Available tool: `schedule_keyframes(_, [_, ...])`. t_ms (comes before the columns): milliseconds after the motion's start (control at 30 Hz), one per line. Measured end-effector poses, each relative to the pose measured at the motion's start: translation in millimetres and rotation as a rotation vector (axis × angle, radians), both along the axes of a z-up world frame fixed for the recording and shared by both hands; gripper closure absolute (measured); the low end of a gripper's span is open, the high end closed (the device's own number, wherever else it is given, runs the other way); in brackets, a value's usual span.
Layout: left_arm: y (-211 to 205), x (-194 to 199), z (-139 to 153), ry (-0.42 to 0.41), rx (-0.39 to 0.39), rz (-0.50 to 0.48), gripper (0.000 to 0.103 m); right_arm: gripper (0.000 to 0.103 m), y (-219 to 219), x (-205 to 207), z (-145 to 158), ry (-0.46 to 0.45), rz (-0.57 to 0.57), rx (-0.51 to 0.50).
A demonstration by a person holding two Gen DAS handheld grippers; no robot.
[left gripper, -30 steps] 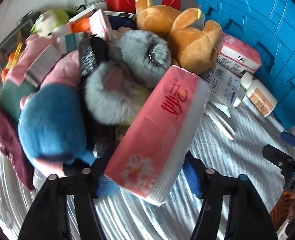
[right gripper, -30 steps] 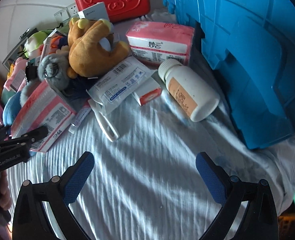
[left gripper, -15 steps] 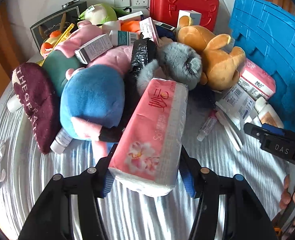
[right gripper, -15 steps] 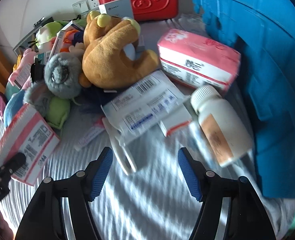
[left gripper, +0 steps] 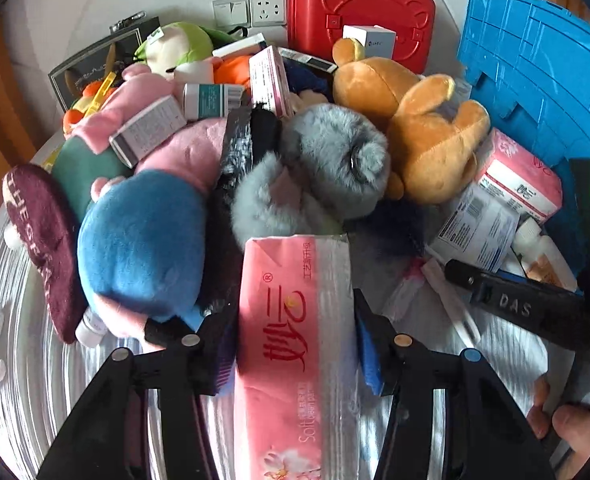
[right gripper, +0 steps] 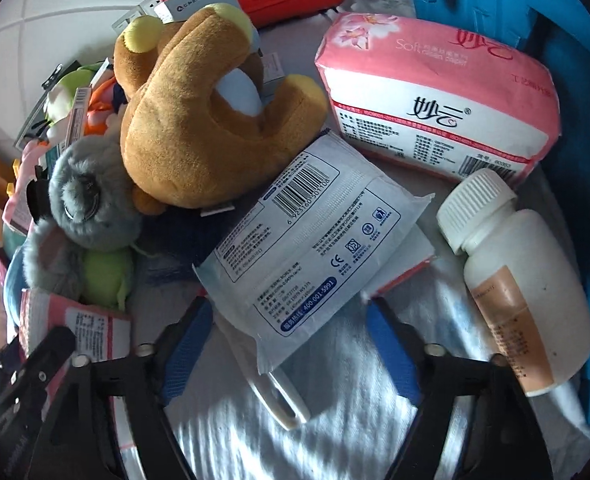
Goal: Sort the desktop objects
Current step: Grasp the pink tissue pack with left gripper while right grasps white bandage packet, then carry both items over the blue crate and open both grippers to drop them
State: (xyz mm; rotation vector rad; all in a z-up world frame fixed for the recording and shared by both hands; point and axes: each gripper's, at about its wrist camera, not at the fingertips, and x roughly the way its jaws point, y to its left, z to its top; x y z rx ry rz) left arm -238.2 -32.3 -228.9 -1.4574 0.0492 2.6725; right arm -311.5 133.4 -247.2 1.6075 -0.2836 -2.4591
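My left gripper [left gripper: 291, 344] is shut on a pink tissue pack [left gripper: 295, 344], held lengthwise between the blue pads, in front of a pile of plush toys. My right gripper [right gripper: 291, 344] is open, its pads on either side of a white flat packet with a barcode [right gripper: 307, 248] lying on the white cloth. A second pink tissue pack [right gripper: 435, 96] lies behind it. A white pill bottle [right gripper: 511, 276] lies to its right. The right gripper also shows in the left wrist view [left gripper: 515, 304].
A blue crate [right gripper: 535, 8] stands at the right. A red case [left gripper: 359, 12] stands at the back. Brown bear plush [right gripper: 207, 120], grey plush [left gripper: 327, 168], blue plush [left gripper: 143, 240] and several small boxes are piled at left. A white stick [right gripper: 279, 396] lies under the packet.
My right gripper has moved forward and narrowed around the white packet. My left gripper has turned the tissue pack so it points straight ahead and drawn it nearer.
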Motion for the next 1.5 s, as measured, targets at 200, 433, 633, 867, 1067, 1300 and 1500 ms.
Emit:
schedule_keyframes(200, [-7.8,14.8,3.4,-0.020,0.016,-0.003,0.056,0.077,6.6,27.8,9.7,-0.003,0.064,-0.022])
schedule_keyframes(433, [-6.7,34.3,25.3,0.027,0.041,-0.023,0.056,0.086,14.4,83.0,34.1,0.066,0.128,0.040])
schedule_keyframes(633, [-3.6,51.0,69.7,0.137,0.035,-0.045,0.056,0.086,17.1,96.0,69.5,0.200,0.145,0.045])
schedule_keyframes(867, [-12.9,69.0,137.1,0.301,0.033,-0.068,0.056,0.086,-0.4,127.2,151.2,0.406,0.151,0.052])
schedule_keyframes(1067, [-9.6,79.9,185.5,0.424,0.078,-0.111,0.056,0.086,-12.1,152.0,206.6,0.536,0.094,0.082])
schedule_keyframes(1300, [53.8,89.3,245.0,0.589,0.071,-0.054,0.056,0.086,33.2,164.7,265.5,0.680,-0.013,0.125])
schedule_keyframes(1500, [164.1,80.0,288.7,0.720,0.124,-0.096,0.056,0.086,120.5,158.3,294.0,0.775,-0.074,0.193])
